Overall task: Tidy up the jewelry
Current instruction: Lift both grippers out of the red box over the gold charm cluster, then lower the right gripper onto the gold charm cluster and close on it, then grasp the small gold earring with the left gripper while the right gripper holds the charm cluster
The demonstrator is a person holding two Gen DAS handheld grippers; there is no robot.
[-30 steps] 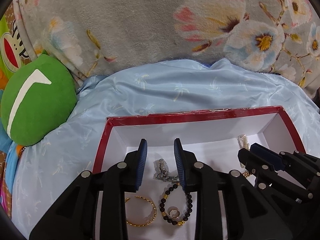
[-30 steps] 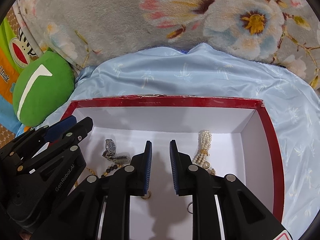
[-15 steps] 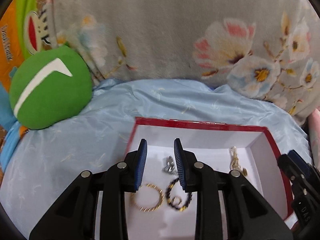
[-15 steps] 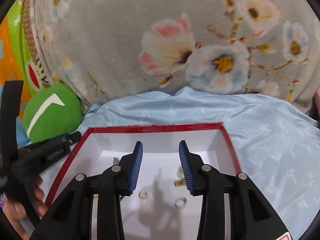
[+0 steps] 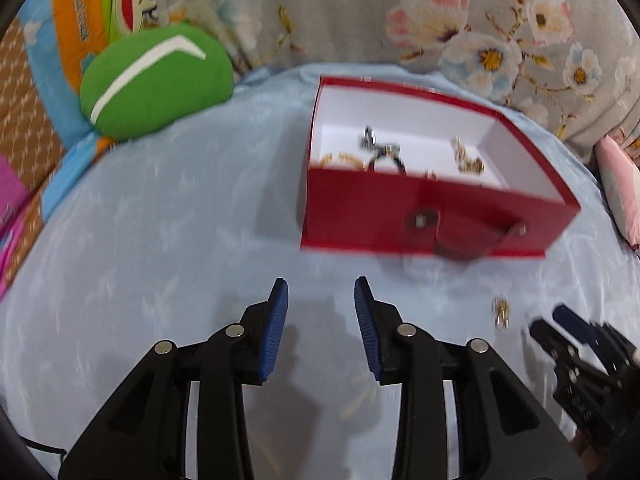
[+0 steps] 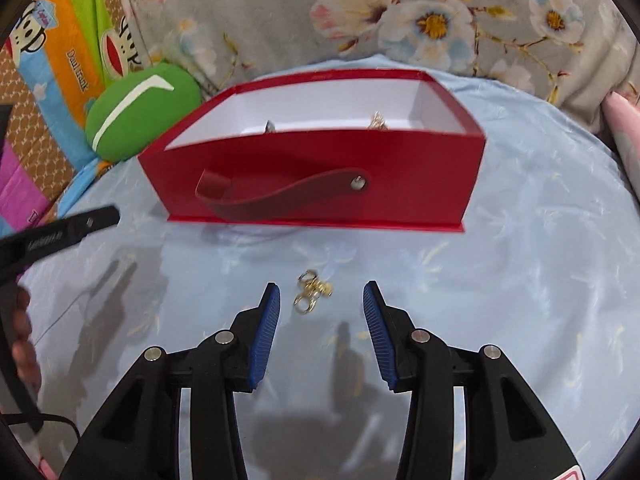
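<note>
A red box (image 5: 424, 208) with a white inside and a strap handle (image 6: 280, 196) sits on the light blue cloth (image 5: 160, 240). It holds a gold bangle, a dark bead bracelet (image 5: 386, 160), a silver piece and a pearl strand (image 5: 466, 158). A small gold jewelry piece (image 6: 312, 292) lies on the cloth in front of the box, just ahead of my open right gripper (image 6: 320, 300); it also shows in the left wrist view (image 5: 500, 310). My left gripper (image 5: 320, 300) is open and empty over bare cloth, left of the right gripper (image 5: 560, 320).
A green round cushion (image 5: 156, 80) lies left of the box. A grey floral blanket (image 6: 400, 20) rises behind it. Colourful printed fabric (image 6: 60, 60) sits at the far left, and a pink item (image 5: 620, 184) at the right edge.
Both grippers have pulled back out of the box to the cloth in front of it. Both jaws have opened wider. The gold piece on the cloth has come into view.
</note>
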